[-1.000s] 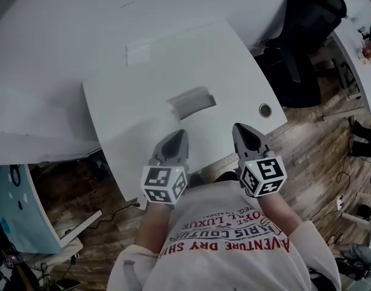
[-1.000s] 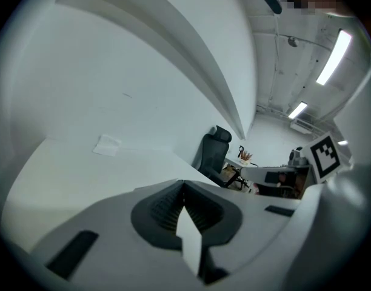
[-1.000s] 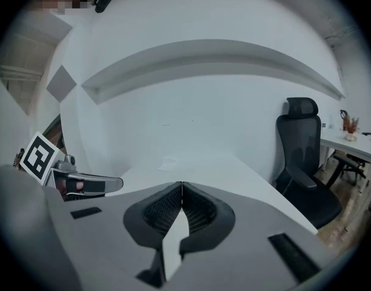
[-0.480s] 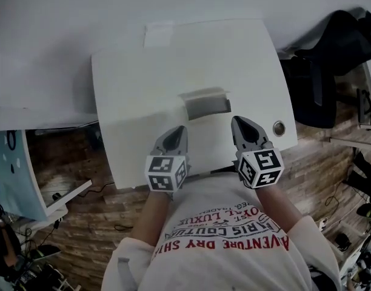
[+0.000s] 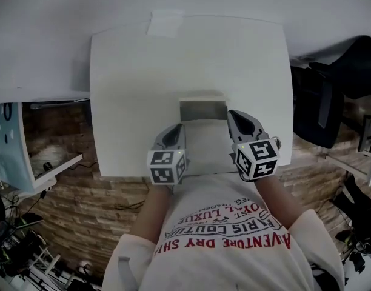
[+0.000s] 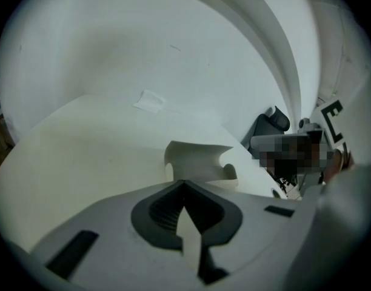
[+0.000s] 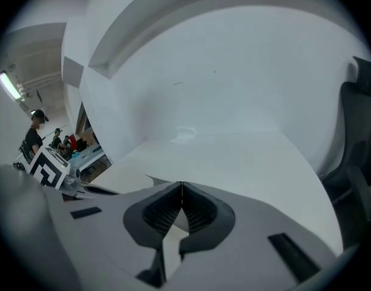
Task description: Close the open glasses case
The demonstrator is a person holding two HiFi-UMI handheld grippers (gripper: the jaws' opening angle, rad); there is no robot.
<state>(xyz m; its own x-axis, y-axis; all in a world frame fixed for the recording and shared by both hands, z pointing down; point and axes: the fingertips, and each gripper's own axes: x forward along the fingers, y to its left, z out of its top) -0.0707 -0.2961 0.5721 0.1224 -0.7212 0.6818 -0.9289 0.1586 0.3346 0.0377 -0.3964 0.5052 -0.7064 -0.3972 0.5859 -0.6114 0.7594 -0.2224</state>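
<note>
The glasses case point(image 5: 202, 110) lies open at the middle of the tabletop's point(image 5: 131, 71) near edge, its dark inside facing up. Over the last second the person has squared up to it, so it now sits between the two grippers. The left gripper point(image 5: 175, 133) and right gripper point(image 5: 240, 120) flank it, apparently not touching. Both pairs of jaws are together and empty. Closing has not begun, and the lid is the likely next contact.
</note>
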